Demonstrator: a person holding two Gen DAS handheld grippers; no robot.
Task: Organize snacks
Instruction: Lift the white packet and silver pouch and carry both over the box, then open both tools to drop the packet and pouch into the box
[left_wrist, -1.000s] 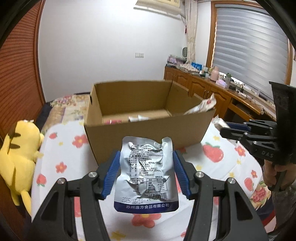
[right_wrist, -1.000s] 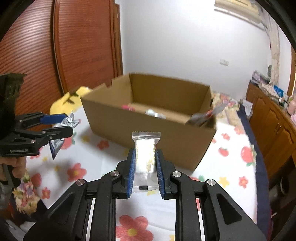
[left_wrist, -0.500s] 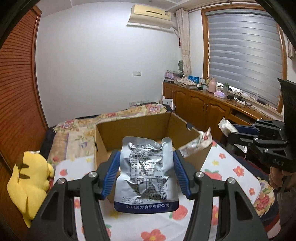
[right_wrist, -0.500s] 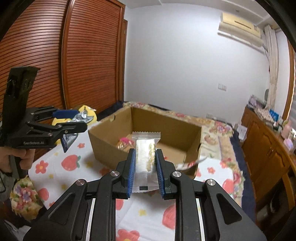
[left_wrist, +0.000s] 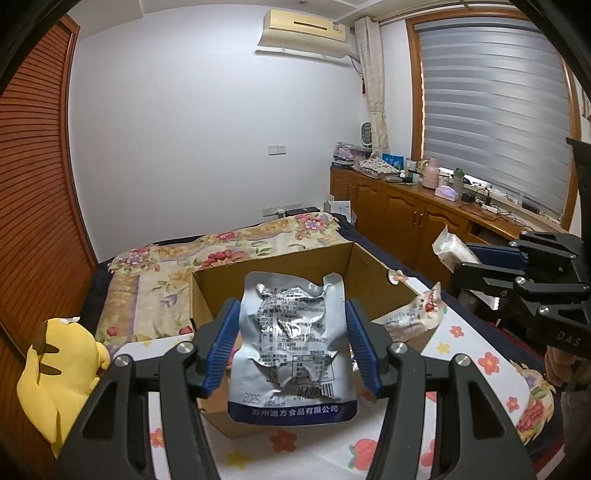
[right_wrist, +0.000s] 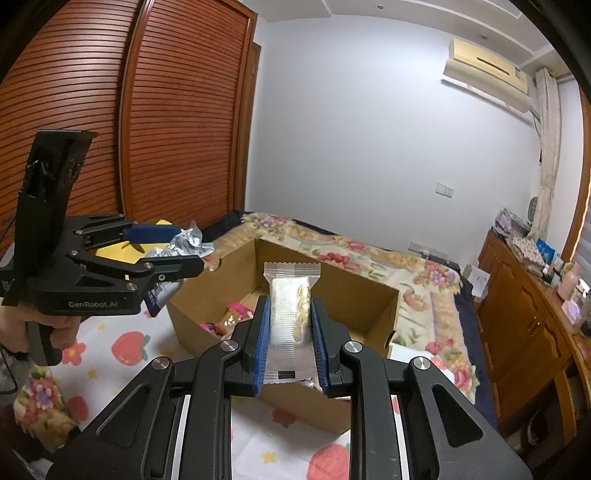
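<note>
Left gripper (left_wrist: 291, 345) clamps a foil pouch (left_wrist: 291, 343) by its side edges, held upright in front of the box (left_wrist: 273, 266); pouch hides most of the box interior and its near wall in the left wrist view; small print on the pouch mostly unreadable, a date and a blue strip with Chinese text at the bottom; right gripper (right_wrist: 289, 345) narrow, pinching a clear wrapped biscuit pack (right_wrist: 290, 317) upright, above the box's near edge; round biscuits show through the wrap, lower label too small to read; box open-topped on a bed with a fruit-and-flower sheet (right_wrist: 122, 343); inside, only a pink-and-tan packet (right_wrist: 227, 321) shows at the left, rest blocked by the gripper and pack; another snack bag (left_wrist: 413, 317) leans over the box's right corner, its lower part behind the wall; yellow plush (left_wrist: 59, 365) at the bed's left edge, partly cut off by the gripper body; wooden counter (left_wrist: 424, 210) along the window holds small items, too far to identify.
</note>
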